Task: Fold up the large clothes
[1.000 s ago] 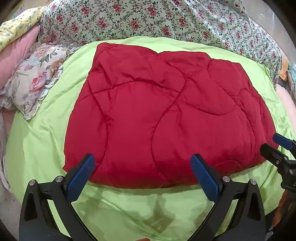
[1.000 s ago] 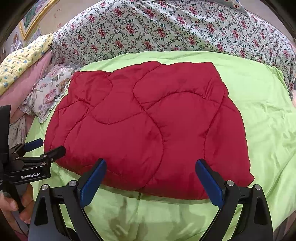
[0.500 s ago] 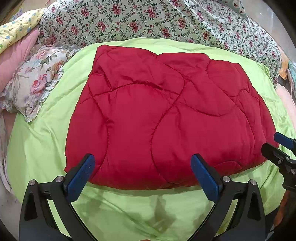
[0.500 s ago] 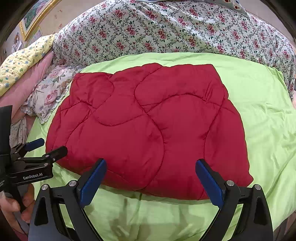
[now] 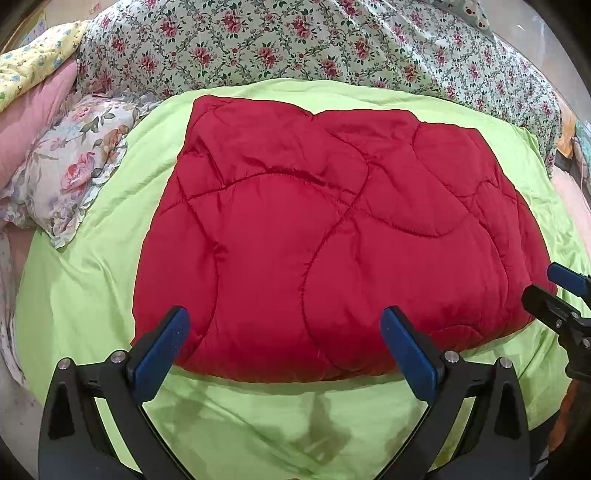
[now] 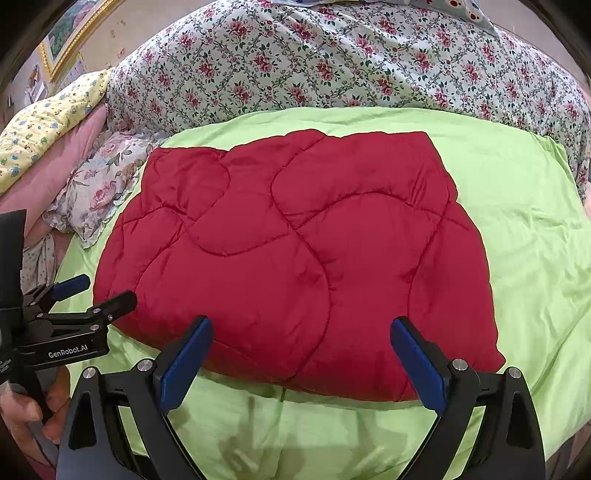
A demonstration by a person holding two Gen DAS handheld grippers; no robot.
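A red quilted padded garment (image 5: pixel 332 236) (image 6: pixel 303 251) lies folded into a thick rectangle on the lime-green sheet (image 5: pixel 92 288) (image 6: pixel 517 206). My left gripper (image 5: pixel 288 336) hovers open just short of the garment's near edge, with nothing between its blue pads. My right gripper (image 6: pixel 301 343) is open too, over the near edge further right. At the right edge of the left wrist view the right gripper (image 5: pixel 554 291) shows beside the garment's near right corner. The left gripper (image 6: pixel 92 291) shows at the left of the right wrist view, held by a hand (image 6: pixel 22 410).
A flowered quilt (image 5: pixel 314 44) (image 6: pixel 332 62) is heaped behind the sheet. A floral pillow (image 5: pixel 70 166) (image 6: pixel 99 188) and a pink pillow (image 5: pixel 33 110) lie at the left, with a yellow patterned cloth (image 6: pixel 44 122) above. A framed picture (image 6: pixel 74 33) hangs at the upper left.
Both grippers have drawn slightly back and up from the garment, which sits a little lower in the views. Jaws stay open; the garment has not moved.
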